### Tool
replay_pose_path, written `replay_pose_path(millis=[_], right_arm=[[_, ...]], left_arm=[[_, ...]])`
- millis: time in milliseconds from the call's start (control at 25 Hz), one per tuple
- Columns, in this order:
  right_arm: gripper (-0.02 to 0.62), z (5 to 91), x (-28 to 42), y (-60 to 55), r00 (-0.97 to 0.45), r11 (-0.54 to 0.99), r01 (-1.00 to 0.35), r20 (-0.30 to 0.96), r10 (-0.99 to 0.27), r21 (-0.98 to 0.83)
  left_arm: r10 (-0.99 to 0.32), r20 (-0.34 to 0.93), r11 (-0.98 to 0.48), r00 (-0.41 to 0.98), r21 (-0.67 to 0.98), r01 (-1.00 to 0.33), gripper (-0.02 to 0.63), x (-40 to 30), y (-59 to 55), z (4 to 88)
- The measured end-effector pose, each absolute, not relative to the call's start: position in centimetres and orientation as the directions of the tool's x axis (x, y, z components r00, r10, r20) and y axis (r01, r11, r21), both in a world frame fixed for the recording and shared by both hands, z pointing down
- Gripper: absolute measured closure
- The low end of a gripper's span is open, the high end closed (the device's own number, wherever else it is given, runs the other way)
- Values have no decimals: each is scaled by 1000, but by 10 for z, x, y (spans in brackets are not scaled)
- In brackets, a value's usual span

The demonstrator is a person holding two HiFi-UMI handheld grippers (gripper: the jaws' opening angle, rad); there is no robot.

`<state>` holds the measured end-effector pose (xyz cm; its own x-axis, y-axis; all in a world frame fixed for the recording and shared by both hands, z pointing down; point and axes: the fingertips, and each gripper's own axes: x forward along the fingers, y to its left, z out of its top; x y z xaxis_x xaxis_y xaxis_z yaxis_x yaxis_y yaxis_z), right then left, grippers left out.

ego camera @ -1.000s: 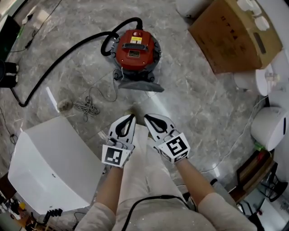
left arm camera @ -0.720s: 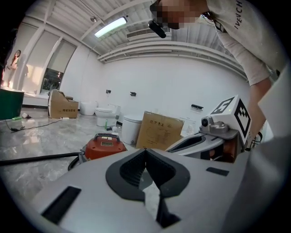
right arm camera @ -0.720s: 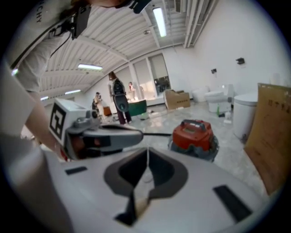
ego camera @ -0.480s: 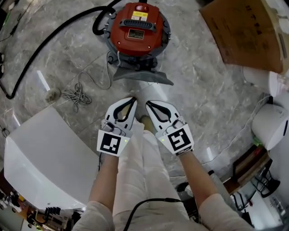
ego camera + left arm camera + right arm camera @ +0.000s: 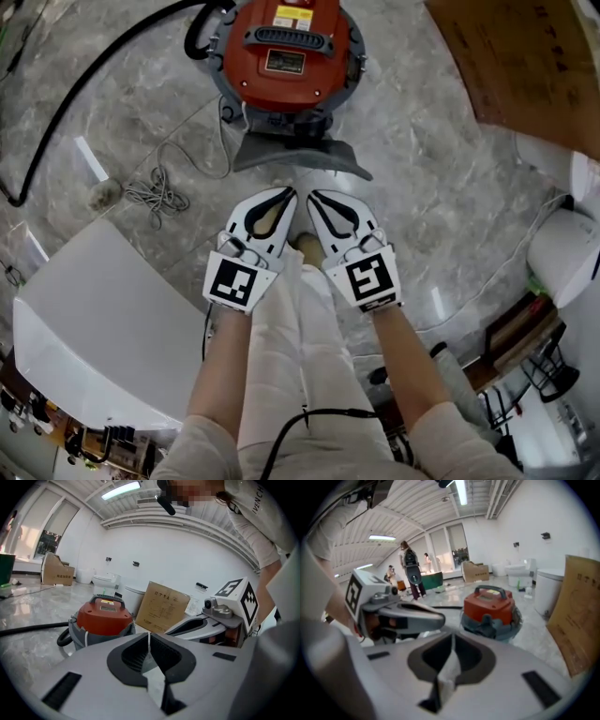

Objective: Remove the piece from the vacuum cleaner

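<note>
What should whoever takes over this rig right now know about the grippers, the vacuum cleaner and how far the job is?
Left gripper: shut, empty. Right gripper: shut, empty. They are side by side, short of the vacuum.
Red vacuum cleaner: on the floor ahead, with its black hose running off left. The grey piece sits against its near side.
Done: nothing gripped yet.
Left: reach in, grip the grey piece, pull it off.

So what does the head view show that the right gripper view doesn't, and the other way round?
Only the head view: the coiled cord on the floor, the big white box and the person's legs. Only the right gripper view: people standing far off and ceiling lights. Both: the red vacuum cleaner, the cardboard box and the shut left gripper.
</note>
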<state>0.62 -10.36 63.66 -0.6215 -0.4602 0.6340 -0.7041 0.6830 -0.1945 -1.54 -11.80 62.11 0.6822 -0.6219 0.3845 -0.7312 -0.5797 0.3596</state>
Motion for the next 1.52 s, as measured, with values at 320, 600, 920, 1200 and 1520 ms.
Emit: replay_pose_path(millis=[320,600,920,1200,1520], right_arm=[[578,658,26,-135,-521,651,-751,709,-475,-116],[540,670,35,-147,-468,683,-728,770,-434,-58],[439,702,44,-153,-387,811,-585,877,-284,4],[422,722,42,-153,-356,885,-465,915,-192,4],[422,732,32,-153,-356,914,-405,915,-189,31]], left_arm=[[-605,436,-547,666,380,-746,582,-12,-130,646],[-597,470,-626,650,235,-744,427,-23,-146,651],[-496,609,-796,619,-34,-605,375,-36,-155,681],[-333,728,-896,599,-45,-443,311,-28,-148,715],[-277,766,-915,580,-27,-402,311,-14,-143,736]])
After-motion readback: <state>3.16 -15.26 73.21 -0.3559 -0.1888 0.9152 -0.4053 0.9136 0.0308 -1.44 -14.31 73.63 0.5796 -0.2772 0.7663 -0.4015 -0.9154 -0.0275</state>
